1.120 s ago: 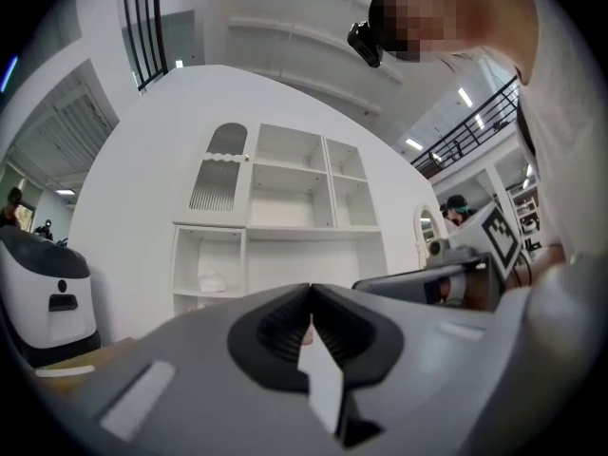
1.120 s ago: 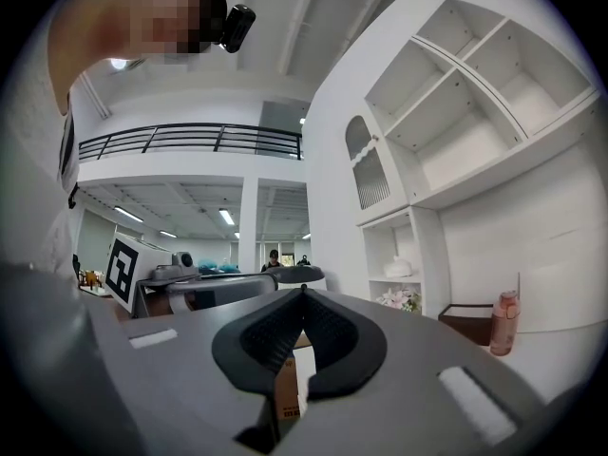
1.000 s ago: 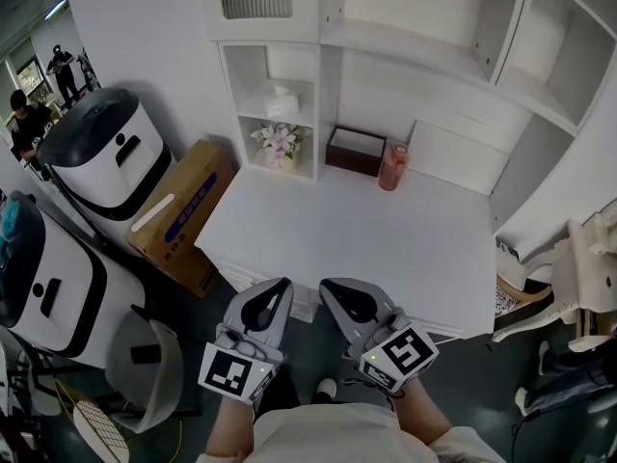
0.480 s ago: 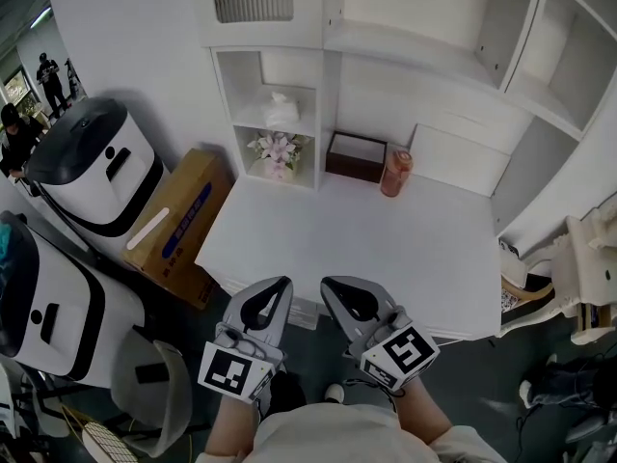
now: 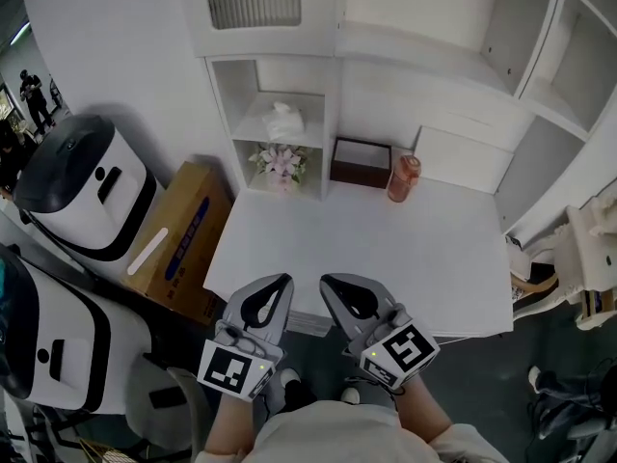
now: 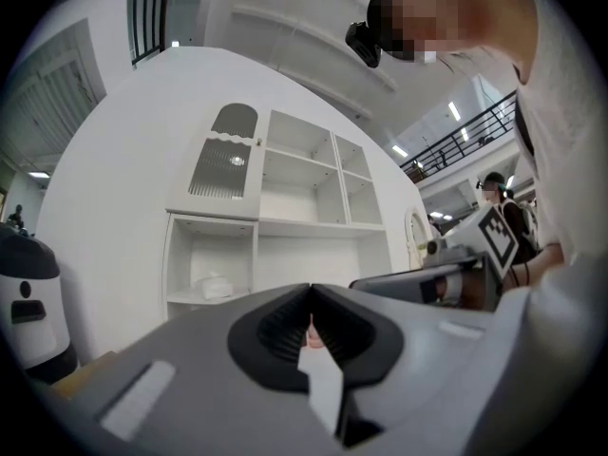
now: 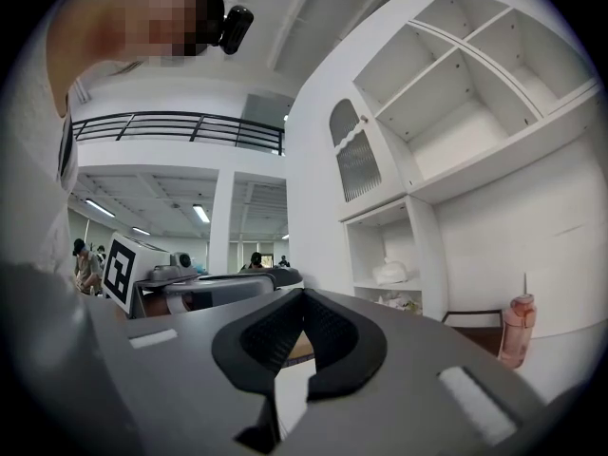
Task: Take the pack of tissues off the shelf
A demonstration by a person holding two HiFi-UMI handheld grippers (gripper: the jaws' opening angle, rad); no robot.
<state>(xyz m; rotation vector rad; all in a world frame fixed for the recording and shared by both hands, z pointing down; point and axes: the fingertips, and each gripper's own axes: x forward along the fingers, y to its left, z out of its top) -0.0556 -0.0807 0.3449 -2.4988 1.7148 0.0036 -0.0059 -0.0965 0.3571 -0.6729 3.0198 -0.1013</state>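
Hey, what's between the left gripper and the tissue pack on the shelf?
Head view: from the left gripper, bare white tabletop, then flowers in the cubby under the tissue pack.

The shelf (image 5: 254, 130) holds a tissue pack (image 5: 283, 122); the table (image 5: 366, 254) carries a box (image 5: 361, 160) and bottle (image 5: 403, 177).

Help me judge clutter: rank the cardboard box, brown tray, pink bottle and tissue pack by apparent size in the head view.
Largest: cardboard box.
Next: brown tray.
Last: pink bottle and tissue pack, which look about alike, so unranked.
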